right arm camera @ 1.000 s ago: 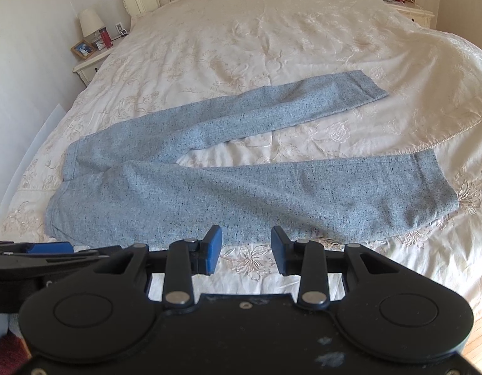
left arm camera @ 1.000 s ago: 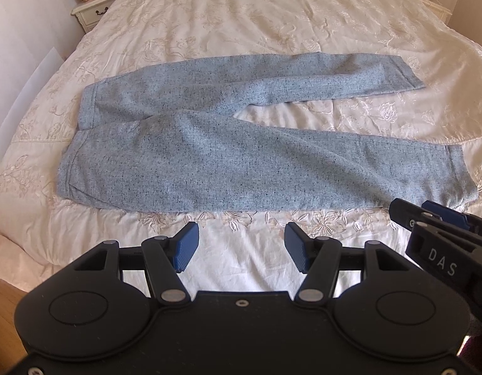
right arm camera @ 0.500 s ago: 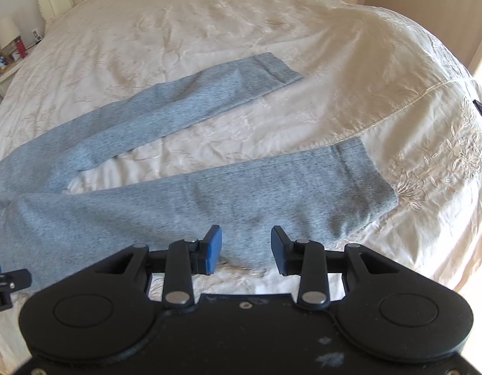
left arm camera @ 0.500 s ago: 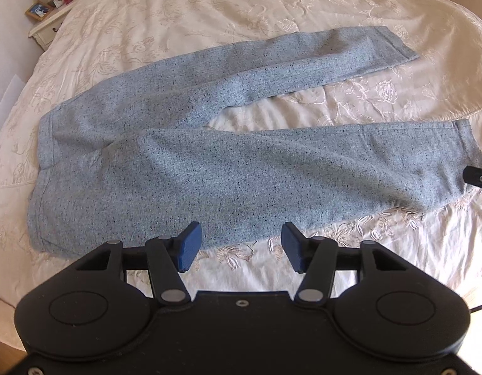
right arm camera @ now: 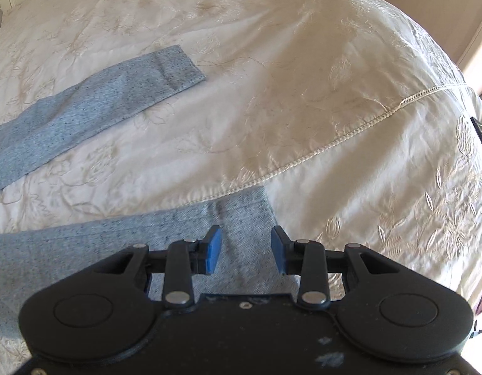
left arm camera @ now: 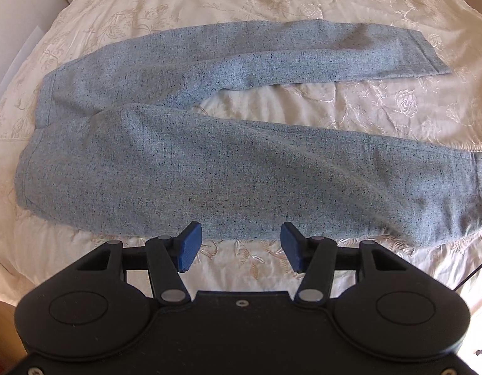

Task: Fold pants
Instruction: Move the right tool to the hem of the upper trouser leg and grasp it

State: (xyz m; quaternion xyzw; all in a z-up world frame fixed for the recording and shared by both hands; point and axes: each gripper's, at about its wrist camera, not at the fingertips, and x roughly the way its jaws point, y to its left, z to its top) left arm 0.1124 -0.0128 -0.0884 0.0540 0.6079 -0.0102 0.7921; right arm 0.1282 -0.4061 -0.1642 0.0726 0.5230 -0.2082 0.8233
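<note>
Flecked matt cloth pants [left arm camera: 209,162]; glossy embroidered bedspread [right arm camera: 303,93].

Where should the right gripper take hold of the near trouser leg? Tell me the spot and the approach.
Grip the near leg of the pants at its cuff, probably coming down from above over the end edge. The leg lies flat on the bedspread, its free cuff just ahead of the open right gripper. One pad likely needs sliding under the hem.
</note>
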